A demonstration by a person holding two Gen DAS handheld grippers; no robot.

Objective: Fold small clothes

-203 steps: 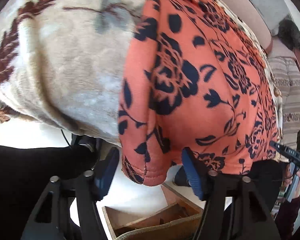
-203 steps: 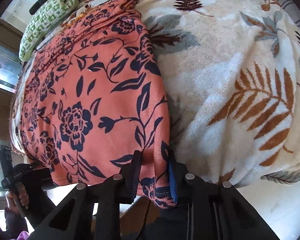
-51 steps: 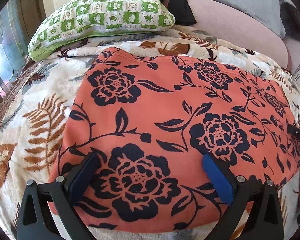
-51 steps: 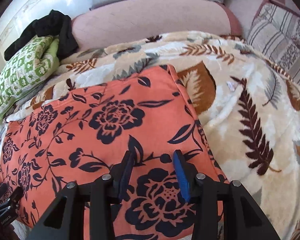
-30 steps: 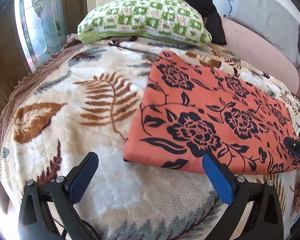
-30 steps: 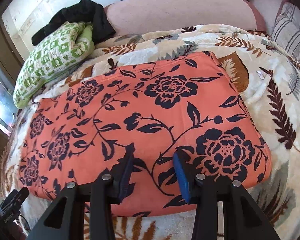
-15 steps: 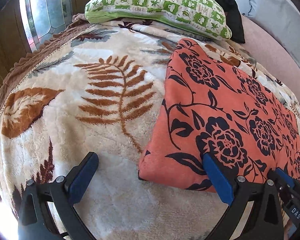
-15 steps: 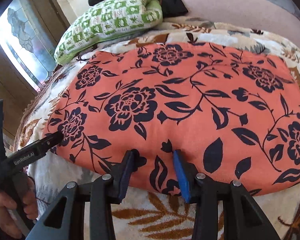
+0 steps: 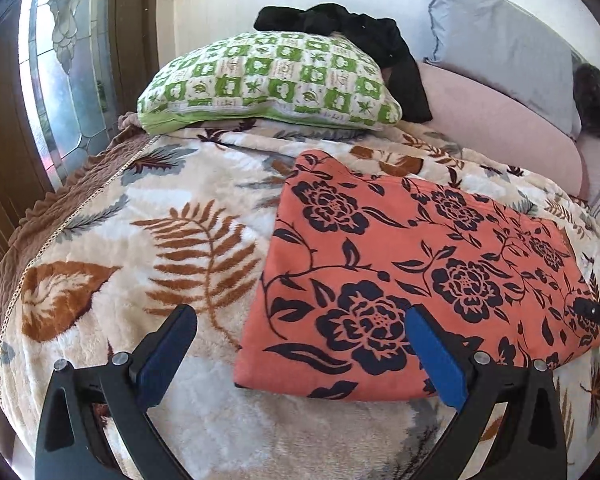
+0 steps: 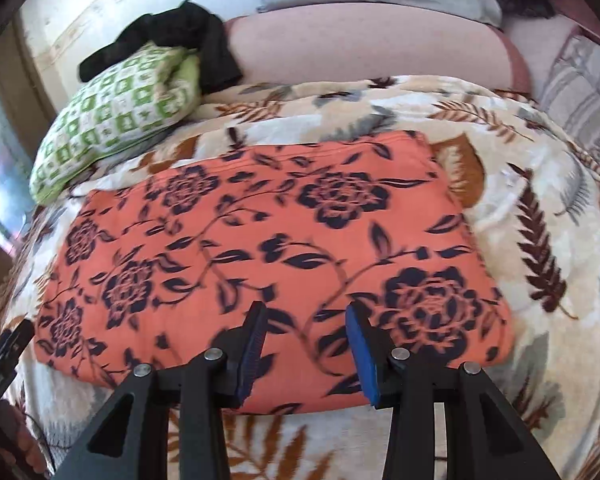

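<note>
Orange floral garment (image 9: pixel 412 276) lay folded flat on the leaf-print blanket (image 9: pixel 140 248) while we held left gripper (image 9: pixel 300 356) spread wide and right gripper (image 10: pixel 306 344) partly parted, both empty above its near edge.

Almost no legible text. Only candidate: white lettering on the black tip of the right tongs (image 9: pixel 598 314), poking in at the right edge of the left wrist view over the bed's near right side. One letter reads, looks like "D" (rest is cut off by the frame). In the right wrist view, the black tip of the left tongs (image 10: pixel 4 354) at the left edge is too blurred to show any print. Green-checked pillow (image 9: pixel 268 84) carries small leaf pictograms only, no readable words.
</note>
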